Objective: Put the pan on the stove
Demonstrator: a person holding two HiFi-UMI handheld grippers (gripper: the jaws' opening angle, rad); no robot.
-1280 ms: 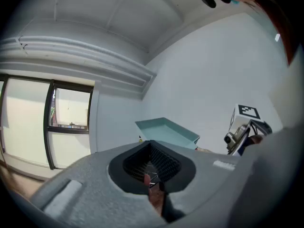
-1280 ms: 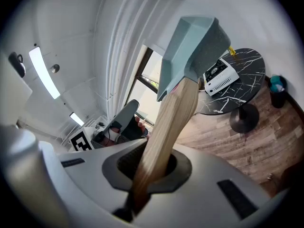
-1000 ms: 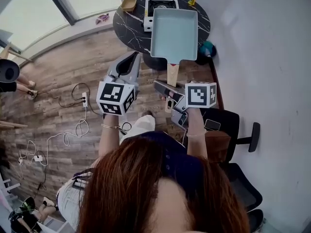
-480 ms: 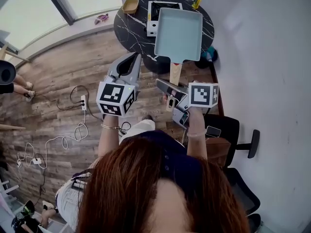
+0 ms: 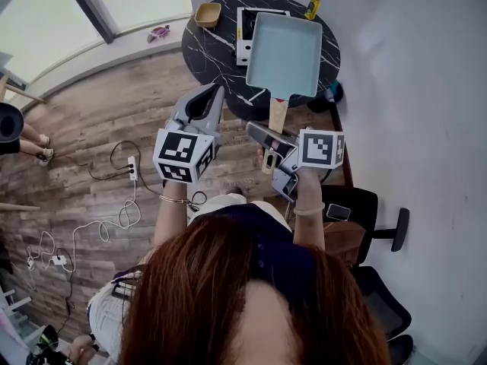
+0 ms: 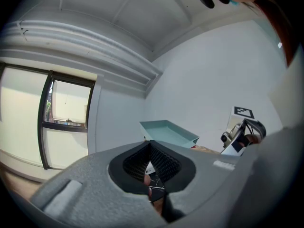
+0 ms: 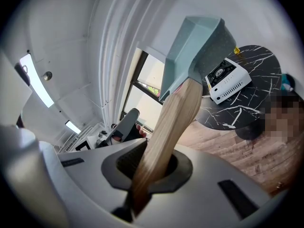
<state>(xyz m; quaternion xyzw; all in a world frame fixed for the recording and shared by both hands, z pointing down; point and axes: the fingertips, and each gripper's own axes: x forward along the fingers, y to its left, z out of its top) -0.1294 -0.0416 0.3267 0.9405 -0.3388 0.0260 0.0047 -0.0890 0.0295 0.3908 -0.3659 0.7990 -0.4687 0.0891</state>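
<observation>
My right gripper (image 5: 266, 155) is shut on the end of the pan's wooden handle (image 5: 278, 113). It holds the light teal rectangular pan (image 5: 285, 52) in the air, level, above the round black marble table (image 5: 204, 50). The pan covers most of the white portable stove (image 5: 245, 30) from above. In the right gripper view the handle (image 7: 170, 122) runs up from the jaws to the pan (image 7: 194, 44), with the stove (image 7: 229, 79) beyond it. My left gripper (image 5: 217, 91) hangs to the left of the pan, shut and holding nothing. From the left gripper view the pan (image 6: 168, 132) shows ahead.
On the table stand a yellow bottle (image 5: 313, 4) at the back right and a small wooden bowl (image 5: 206, 14) at the back left. Cables and a power strip (image 5: 132, 164) lie on the wooden floor. A black office chair (image 5: 373, 219) is at the right, near the white wall.
The pan has moved forward, further over the table and the stove, still in the right gripper. The left gripper has barely shifted.
</observation>
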